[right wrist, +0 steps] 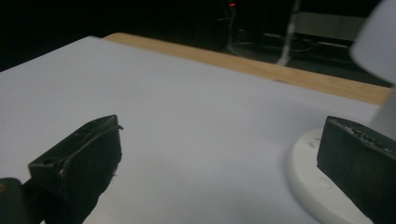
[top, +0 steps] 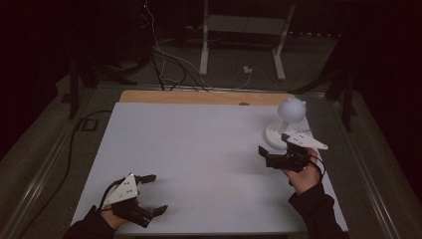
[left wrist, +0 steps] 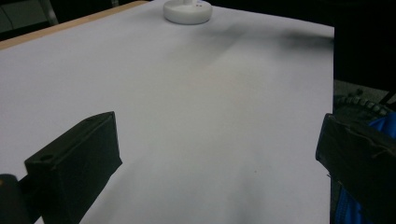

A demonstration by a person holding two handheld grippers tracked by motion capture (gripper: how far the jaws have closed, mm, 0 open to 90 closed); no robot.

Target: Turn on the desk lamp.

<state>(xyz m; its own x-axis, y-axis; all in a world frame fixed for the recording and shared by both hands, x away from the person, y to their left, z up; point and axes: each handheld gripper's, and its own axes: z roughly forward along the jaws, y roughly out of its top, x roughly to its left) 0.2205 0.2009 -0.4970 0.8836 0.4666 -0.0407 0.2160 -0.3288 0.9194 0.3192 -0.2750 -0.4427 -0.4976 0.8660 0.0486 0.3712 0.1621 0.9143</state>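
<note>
A white desk lamp with a round head [top: 291, 109] and a disc base [top: 272, 137] stands at the right back of the white table [top: 199, 144]. My right gripper [top: 271, 143] is open just in front of the base, held by a hand in a dark sleeve. In the right gripper view its jaws stand wide apart [right wrist: 219, 154], the right one beside the lamp base [right wrist: 306, 186], under the lamp head [right wrist: 376, 42]. My left gripper [top: 156, 193] is open near the table's front left corner, nothing between its jaws [left wrist: 217, 158]. The lamp base [left wrist: 187, 10] lies far ahead of it.
A wooden strip [top: 199, 97] runs along the table's far edge. Behind it, cables [top: 169, 64] trail over the floor and a white metal stand [top: 244, 30] rises. The surroundings are dark.
</note>
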